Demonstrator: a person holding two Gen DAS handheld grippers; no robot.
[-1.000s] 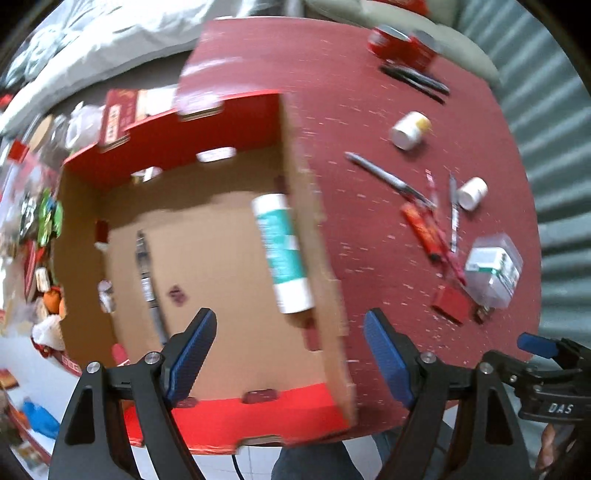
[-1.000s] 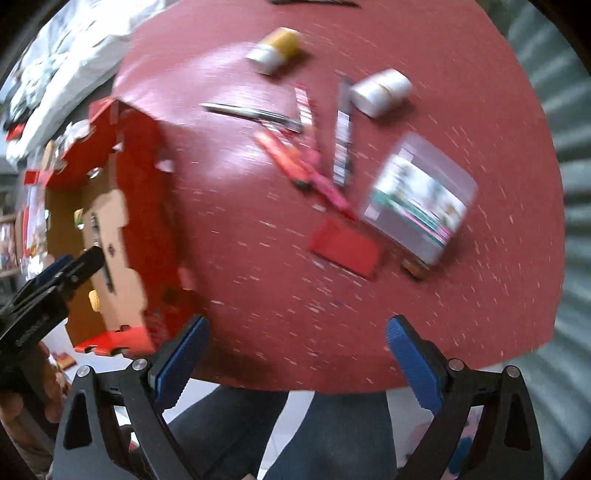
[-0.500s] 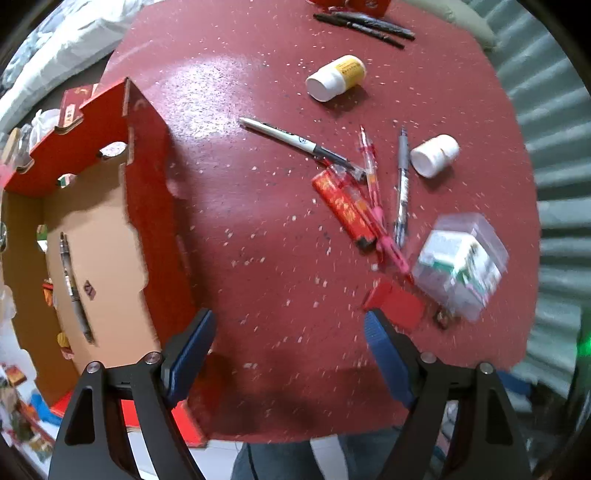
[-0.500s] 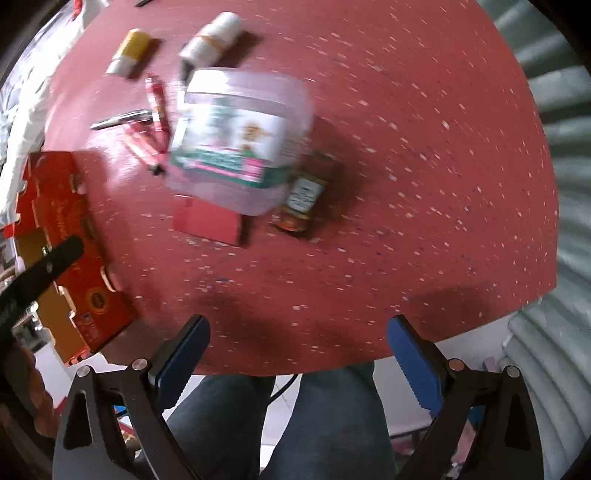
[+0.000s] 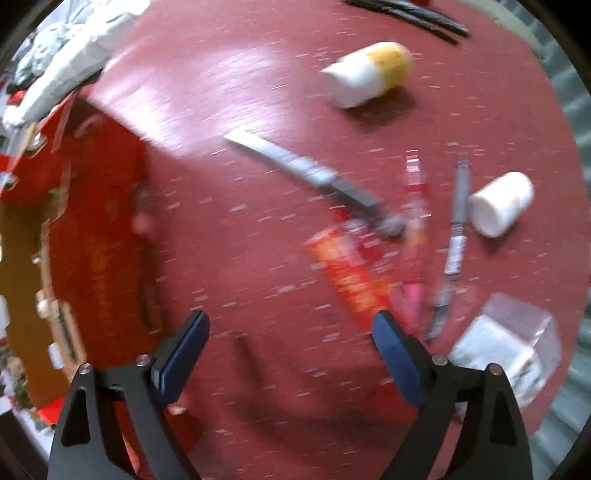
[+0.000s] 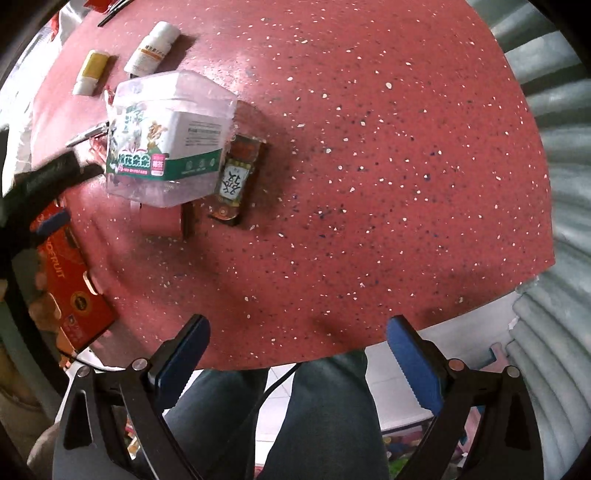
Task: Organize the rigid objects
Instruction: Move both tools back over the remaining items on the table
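Two grippers are ours to report, both with nothing between the blue pads: our left gripper [image 5: 290, 341] hangs over the red speckled table [image 5: 236, 236], its jaws wide and just lately opening further, and our right gripper [image 6: 297, 341] stands released above the table's near edge, a person's trousered legs [image 6: 325, 417] below it. Nearest in the left view we count one orange-red tube [image 5: 347, 273] and one clear plastic box [image 5: 506, 347] with a printed carton inside; beyond them lie one pink pen [image 5: 413, 229], one grey pen [image 5: 456, 236] and one silver marker [image 5: 306, 171], all blurred. Farther still are two white bottles, one plain [image 5: 498, 208] and one yellow-banded [image 5: 369, 74], then two black pens [image 5: 410, 16] at the far rim. One red cardboard box [image 5: 99, 221] sits at the left edge. Only the right view shows the small brown packet [image 6: 236, 181] just beside the clear box and the flat red card [image 6: 162, 221] in front of it; only the left view shows the pens clearly.
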